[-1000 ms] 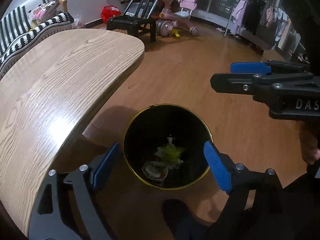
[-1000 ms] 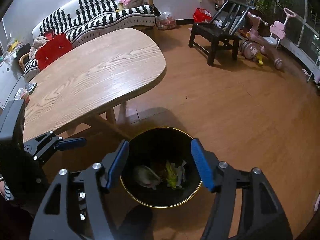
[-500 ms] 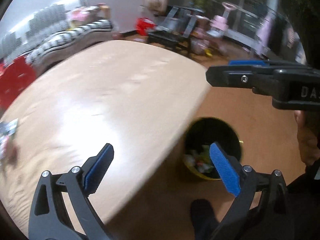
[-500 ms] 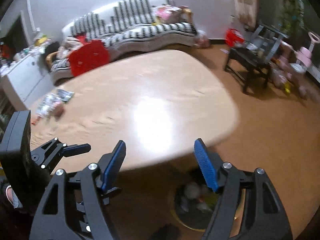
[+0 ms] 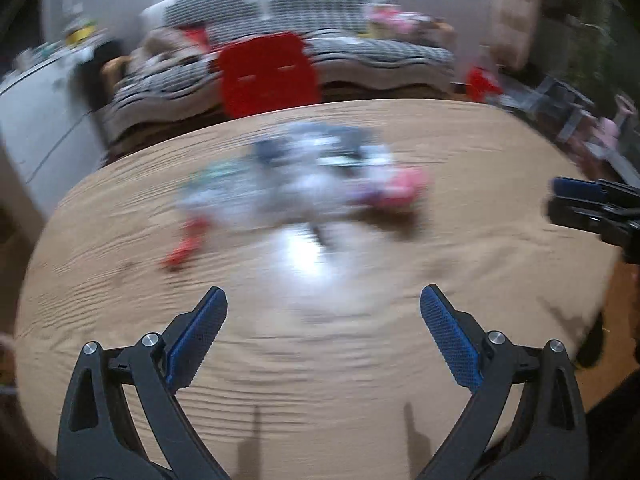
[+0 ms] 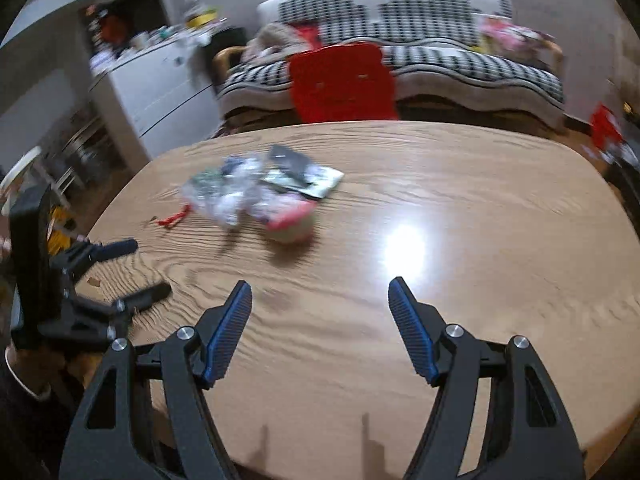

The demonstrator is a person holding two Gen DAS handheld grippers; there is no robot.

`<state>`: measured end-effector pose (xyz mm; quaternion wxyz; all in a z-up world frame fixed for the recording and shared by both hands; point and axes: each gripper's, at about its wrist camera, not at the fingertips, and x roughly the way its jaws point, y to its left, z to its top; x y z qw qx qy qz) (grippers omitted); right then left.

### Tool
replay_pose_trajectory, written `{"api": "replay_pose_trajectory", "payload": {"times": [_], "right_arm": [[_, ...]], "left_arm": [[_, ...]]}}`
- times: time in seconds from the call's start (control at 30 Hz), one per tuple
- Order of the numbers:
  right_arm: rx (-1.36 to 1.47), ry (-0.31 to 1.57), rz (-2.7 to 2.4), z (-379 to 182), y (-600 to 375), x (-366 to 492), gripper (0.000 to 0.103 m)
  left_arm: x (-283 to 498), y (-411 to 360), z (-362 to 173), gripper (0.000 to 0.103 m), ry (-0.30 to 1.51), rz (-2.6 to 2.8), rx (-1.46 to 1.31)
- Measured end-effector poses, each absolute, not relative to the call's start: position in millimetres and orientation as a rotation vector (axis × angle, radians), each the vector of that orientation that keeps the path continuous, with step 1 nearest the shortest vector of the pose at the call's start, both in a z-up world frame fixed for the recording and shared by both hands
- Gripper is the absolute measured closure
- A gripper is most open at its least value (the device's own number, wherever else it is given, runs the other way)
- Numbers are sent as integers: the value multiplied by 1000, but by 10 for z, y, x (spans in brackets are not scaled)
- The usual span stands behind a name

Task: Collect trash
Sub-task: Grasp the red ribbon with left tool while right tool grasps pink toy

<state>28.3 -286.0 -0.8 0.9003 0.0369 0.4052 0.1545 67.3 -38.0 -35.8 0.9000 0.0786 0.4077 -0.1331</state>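
A pile of trash [image 6: 244, 196] lies on the far left part of the wooden table [image 6: 480, 220]: clear crumpled wrappers, a dark packet [image 6: 292, 164], a round pink-topped thing [image 6: 290, 224] and a small red scrap [image 6: 172, 218]. In the left wrist view the same pile [image 5: 304, 184] is smeared by blur. My left gripper [image 5: 321, 292] hovers open over bare wood short of the pile, nothing between its blue pads. My right gripper [image 6: 320, 284] is also open and empty, to the right of the left gripper [image 6: 149, 267]. The bin is out of view.
A red chair [image 6: 340, 84] stands behind the table's far edge, with a black-and-white sofa [image 6: 440, 64] behind it. A white cabinet [image 6: 160, 84] with clutter on top is at the far left. The table's rounded edge falls away to the right.
Both views have swung away from the black bin on the floor to over the table. The trash pile has come into view ahead. The left jaws stand a little wider.
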Motion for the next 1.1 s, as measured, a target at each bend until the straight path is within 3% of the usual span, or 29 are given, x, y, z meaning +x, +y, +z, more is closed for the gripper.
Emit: {"api": "replay_pose_trajectory", "payload": {"times": [0.27,0.6,0.67,0.7,0.77,0.83,0.9,1.1], "right_arm": [[-90,899,345,-477,-2193,1103,34],[-62,921,338,-709,-2228,1526,34],[-72,930,340,-719,-2188,1558,40],[-82,923,336,-718,-2166,1562,41],[-89,923,335,-712,-2146,1564,45],[-81,925,340,-702,-2153,1545,48],[-87,920,336,-673,-2162,1477,50],[-74,879,337,-460,-2249,1185,52]], "left_arm": [[1453,468,-774,9,924,-150,131],[2012,525,-920,8,944,-166,107],[2059,504,-920,9,942,-170,112],[2058,479,-918,13,939,-176,118],[2061,425,-895,31,921,-198,135],[2003,366,-874,65,922,-222,150],[1963,302,-855,92,939,-236,173],[1699,296,-760,92,960,-211,163]]}}
